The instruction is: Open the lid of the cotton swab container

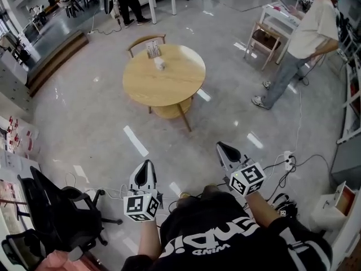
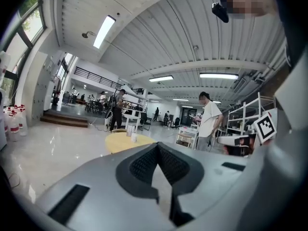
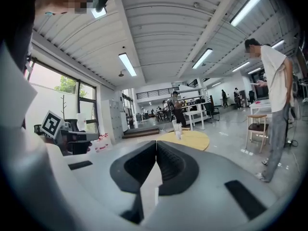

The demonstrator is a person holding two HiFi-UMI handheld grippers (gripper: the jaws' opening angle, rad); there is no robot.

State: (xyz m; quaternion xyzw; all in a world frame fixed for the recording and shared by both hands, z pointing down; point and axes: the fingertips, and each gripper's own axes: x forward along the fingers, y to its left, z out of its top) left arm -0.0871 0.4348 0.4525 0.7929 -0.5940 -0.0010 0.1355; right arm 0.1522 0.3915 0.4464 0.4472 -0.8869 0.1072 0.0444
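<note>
Wooden round table [image 1: 169,86] carries the cotton swab container [image 1: 159,65], well apart ahead of both claws; left gripper [image 1: 146,165] and right gripper [image 1: 223,148] are clenched shut, with nothing between the jaws

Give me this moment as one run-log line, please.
left hand-held gripper: shut, empty | right hand-held gripper: shut, empty | round table: ahead, unreached | small white item: on table, untouched

Two grippers [image 1: 147,164] [image 1: 220,146], one round table [image 1: 175,86], two small tabletop objects [image 1: 153,49] [image 1: 159,65].

Glossy grey floor [image 1: 73,112], round wooden table [image 1: 175,81], black office chair [image 1: 56,210], ceiling strip lights [image 3: 127,64].
</note>
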